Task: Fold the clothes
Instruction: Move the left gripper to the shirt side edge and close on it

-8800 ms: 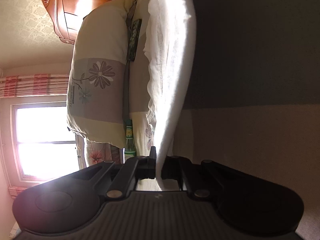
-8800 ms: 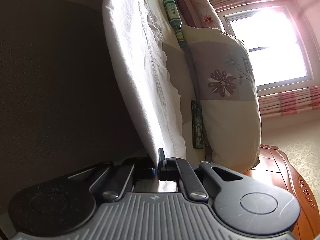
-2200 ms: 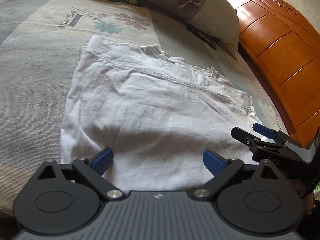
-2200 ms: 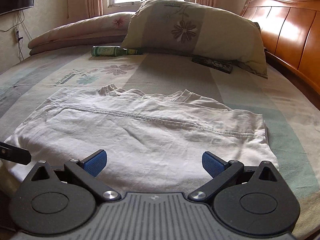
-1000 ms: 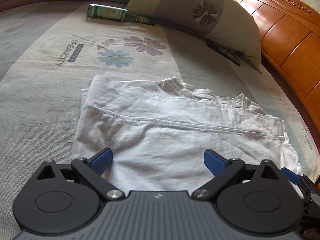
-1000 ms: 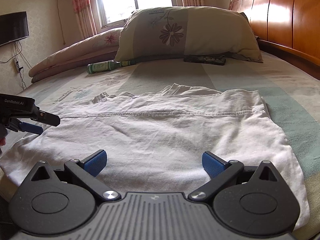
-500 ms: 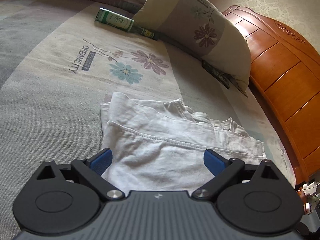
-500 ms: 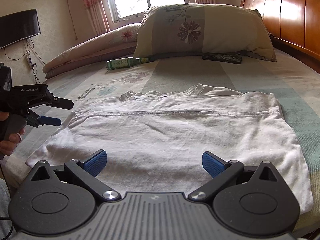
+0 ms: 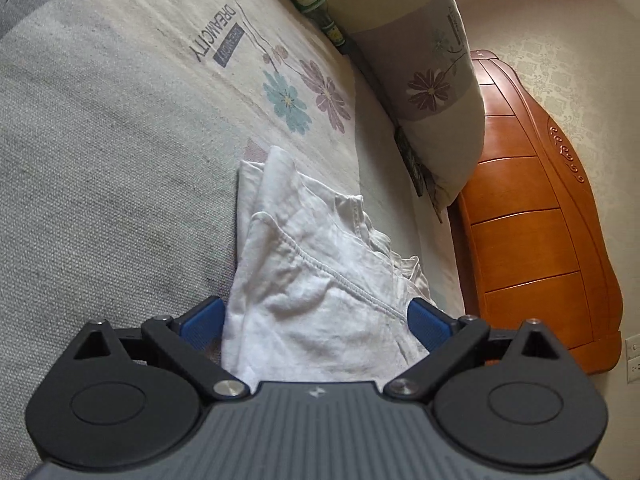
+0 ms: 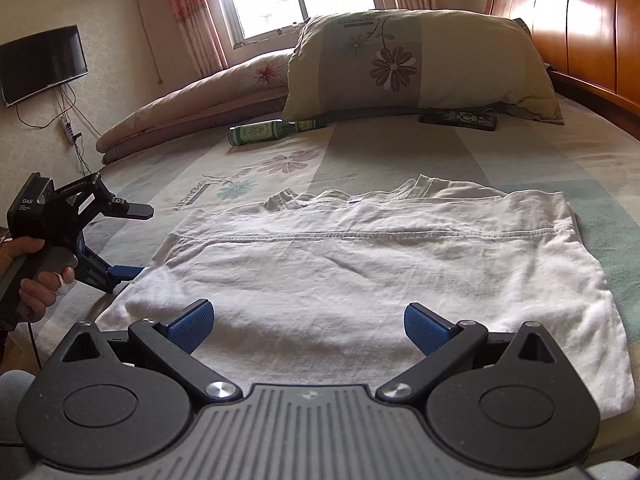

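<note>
You have one white shirt (image 10: 360, 276) on the bed (image 10: 520, 152), one green bottle (image 10: 264, 133), one dark flat case (image 10: 458, 119), one flowered pillow (image 10: 416, 64) and a rolled quilt (image 10: 192, 108). The shirt lies flat at the bed's near edge, folded across with a stitched hem showing, lightly wrinkled. Your left claw (image 10: 124, 240) is spread wide at its left corner, holding nothing; your right claw (image 10: 306, 326) is equally wide, empty, over the near edge.
</note>
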Tool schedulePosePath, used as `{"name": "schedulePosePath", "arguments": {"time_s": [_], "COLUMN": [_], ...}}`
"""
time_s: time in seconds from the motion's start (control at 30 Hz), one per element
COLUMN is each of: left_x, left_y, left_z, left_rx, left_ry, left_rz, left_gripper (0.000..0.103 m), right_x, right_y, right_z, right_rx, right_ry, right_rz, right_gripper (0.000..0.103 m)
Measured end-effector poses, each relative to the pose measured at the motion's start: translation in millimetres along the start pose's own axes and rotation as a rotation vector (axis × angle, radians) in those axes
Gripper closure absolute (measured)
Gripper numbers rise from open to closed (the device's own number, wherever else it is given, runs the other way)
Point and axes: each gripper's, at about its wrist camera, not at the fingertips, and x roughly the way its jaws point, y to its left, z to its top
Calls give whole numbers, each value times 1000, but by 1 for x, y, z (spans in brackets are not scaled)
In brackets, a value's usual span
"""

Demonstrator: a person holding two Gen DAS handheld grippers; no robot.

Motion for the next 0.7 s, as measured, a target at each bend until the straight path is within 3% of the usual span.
{"name": "schedulePosePath", "arguments": {"time_s": [0.2, 0.7], "left_x": [22, 14], "left_y": [-3, -12], "left_z": [24, -8], "left_rx": [4, 53], "left_ry": [4, 167], "left_rz": [-30, -29], "left_gripper": [5, 5], "right_x": [1, -2], "right_y": [2, 8], "right_z": [-1, -9], "right_rx": [3, -1], "right_ry": [7, 50], "right_rz": [-5, 58], "right_gripper": [0, 0]}}
